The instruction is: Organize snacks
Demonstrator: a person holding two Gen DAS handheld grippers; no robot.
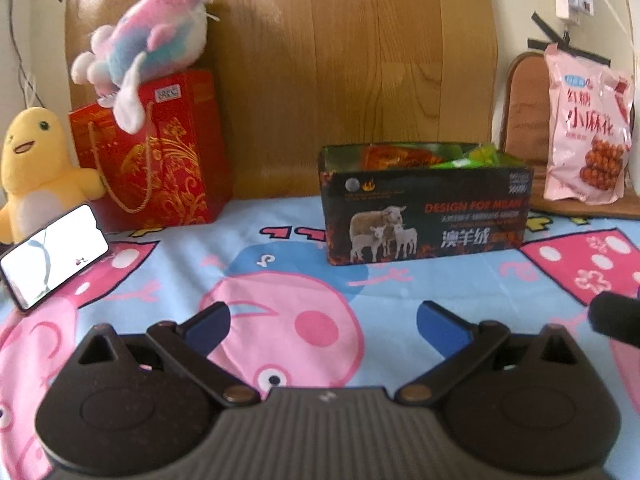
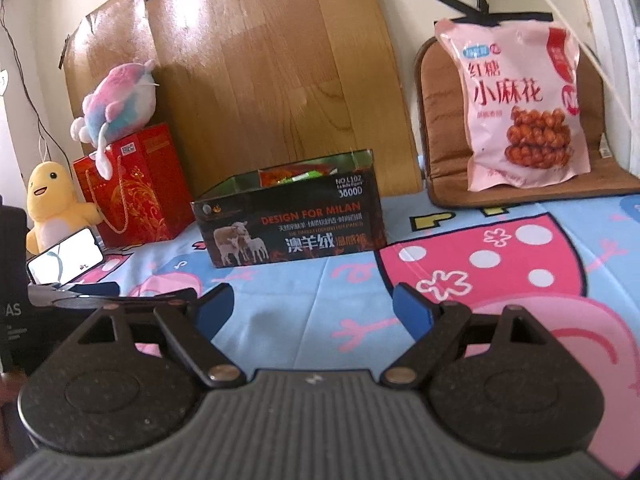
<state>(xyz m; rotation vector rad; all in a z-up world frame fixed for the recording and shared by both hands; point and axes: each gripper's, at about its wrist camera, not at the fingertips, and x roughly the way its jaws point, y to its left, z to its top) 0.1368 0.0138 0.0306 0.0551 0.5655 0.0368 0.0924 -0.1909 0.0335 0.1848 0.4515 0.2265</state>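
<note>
Grippers first: your left gripper sits low in the centre of its frame with both blue pads spread wide and nothing between them, hovering above the cartoon-print sheet. Your right gripper is the same in its own view, fingers splayed apart and empty, over the blue and pink fabric. At the left edge of the right wrist view you can see part of the other tool.

Further up, a phone with a lit screen lies tilted at the left edge of the left wrist frame, just in front of a yellow plush toy. Past it stands a red gift bag with a pink and blue plush resting on top.

Your snack box, black with sheep printed on its front, stands open right of centre in the left view and centre in the right view; orange and green packets show inside it. At the right, a pink snack bag leans upright on a brown cushion, well apart from the box. A wooden board fills the background.
</note>
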